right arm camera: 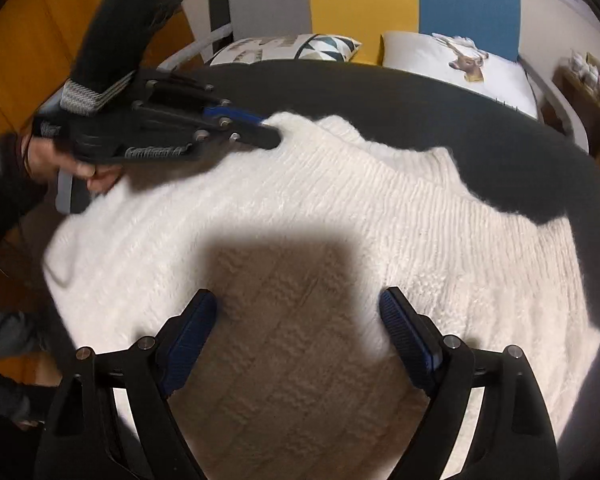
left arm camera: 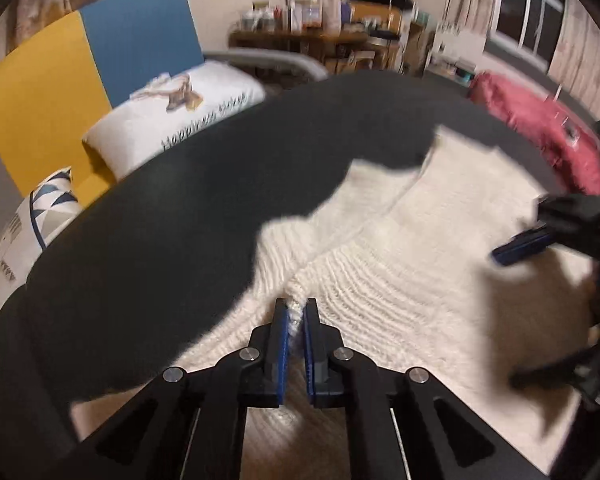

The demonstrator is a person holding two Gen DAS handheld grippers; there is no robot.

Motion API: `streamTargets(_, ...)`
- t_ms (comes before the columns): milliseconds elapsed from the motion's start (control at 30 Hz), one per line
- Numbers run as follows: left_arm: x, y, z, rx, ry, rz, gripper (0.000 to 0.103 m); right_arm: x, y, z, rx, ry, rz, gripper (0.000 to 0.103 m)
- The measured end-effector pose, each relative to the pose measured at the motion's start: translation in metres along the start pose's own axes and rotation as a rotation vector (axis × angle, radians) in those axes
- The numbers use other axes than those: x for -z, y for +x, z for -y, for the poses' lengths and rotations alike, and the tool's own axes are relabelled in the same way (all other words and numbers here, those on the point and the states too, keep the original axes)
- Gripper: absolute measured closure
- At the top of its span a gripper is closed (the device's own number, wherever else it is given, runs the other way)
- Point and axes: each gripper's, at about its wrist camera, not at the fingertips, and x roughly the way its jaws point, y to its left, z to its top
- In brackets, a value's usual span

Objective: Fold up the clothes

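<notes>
A cream knitted sweater [left arm camera: 420, 248] lies spread on a dark round table [left arm camera: 172, 216]. My left gripper [left arm camera: 296, 314] is shut on a ridge of the sweater's knit near its edge; the fabric bunches up between the blue pads. In the right wrist view the same left gripper [right arm camera: 270, 130] pinches the far left corner of the sweater [right arm camera: 340, 216], a hand holding its grip. My right gripper [right arm camera: 298, 308] hangs open over the shadowed middle of the sweater, nothing between its fingers. It also shows at the right edge of the left wrist view as the right gripper [left arm camera: 540, 236].
A red garment [left arm camera: 540, 136] lies at the far right of the table. Behind the table stands a sofa with yellow and blue backs [right arm camera: 400, 4] and white printed cushions [right arm camera: 460, 60]. A cluttered wooden shelf [left arm camera: 320, 36] lines the far wall. Wood floor shows below the table edge [left arm camera: 276, 440].
</notes>
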Motion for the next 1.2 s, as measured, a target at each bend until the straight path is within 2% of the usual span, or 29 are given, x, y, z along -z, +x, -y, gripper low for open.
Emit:
streamTargets(67,-0.002,0.0,0.001,-0.009,-0.013,0.001,0.096,0.003,-0.001,-0.003,0.01,0.008,0.011,0.015)
streamTargets(133,-0.002,-0.005,-0.006,0.015,-0.058,-0.004,0.085,0.006,-0.001,-0.004,0.013,0.015,0.018,0.015)
streamTargets(200,0.0,-0.017,-0.022,0.053,-0.122,0.01,0.08,0.007,-0.002,-0.004,0.003,0.023,0.02,0.015)
streamTargets(300,0.011,-0.043,-0.05,0.019,-0.191,0.047,0.08,0.008,-0.002,-0.008,0.005,0.01,0.02,0.014)
streamTargets(367,0.021,-0.053,-0.065,0.012,-0.211,0.03,0.079,0.008,-0.005,-0.01,0.0,0.005,0.016,0.014)
streamTargets(467,0.031,-0.056,-0.067,0.045,-0.178,-0.03,0.07,0.004,-0.001,-0.01,-0.008,-0.004,0.007,0.012)
streamTargets(567,0.031,-0.044,-0.047,0.065,-0.084,-0.093,0.063,0.003,0.002,-0.014,0.006,-0.017,0.005,0.009)
streamTargets(633,0.032,-0.031,-0.028,-0.009,0.007,-0.119,0.061,0.004,0.003,-0.016,0.004,-0.014,0.01,0.005)
streamTargets(667,0.032,-0.029,-0.022,-0.038,0.017,-0.108,0.061,0.004,0.004,-0.017,0.007,-0.016,0.01,0.003)
streamTargets(700,0.032,-0.027,-0.019,-0.051,0.006,-0.097,0.068,0.004,0.004,-0.018,0.01,-0.018,0.011,0.003)
streamTargets(767,0.031,-0.028,-0.015,-0.064,-0.004,-0.073,0.093,0.004,0.005,-0.02,0.017,-0.022,0.011,0.002)
streamTargets(800,0.031,-0.032,-0.014,-0.077,-0.017,-0.056,0.098,0.004,0.004,-0.02,0.02,-0.022,0.009,0.002)
streamTargets(867,0.033,-0.04,-0.017,-0.091,-0.063,-0.011,0.099,0.002,0.0,-0.021,0.028,-0.027,0.007,0.002)
streamTargets(1000,0.039,-0.051,-0.035,-0.112,-0.203,0.08,0.099,-0.007,-0.021,-0.024,0.009,-0.048,0.084,0.002)
streamTargets(1067,0.043,-0.045,-0.04,-0.134,-0.256,0.082,0.099,-0.015,-0.021,-0.022,0.015,-0.054,0.1,0.002)
streamTargets(1133,0.05,-0.031,-0.035,-0.157,-0.263,0.043,0.098,-0.02,-0.009,-0.017,0.02,-0.045,0.063,0.002)
streamTargets(1200,0.05,-0.033,-0.031,-0.163,-0.264,0.054,0.098,-0.017,0.014,-0.008,0.026,-0.011,-0.014,0.002)
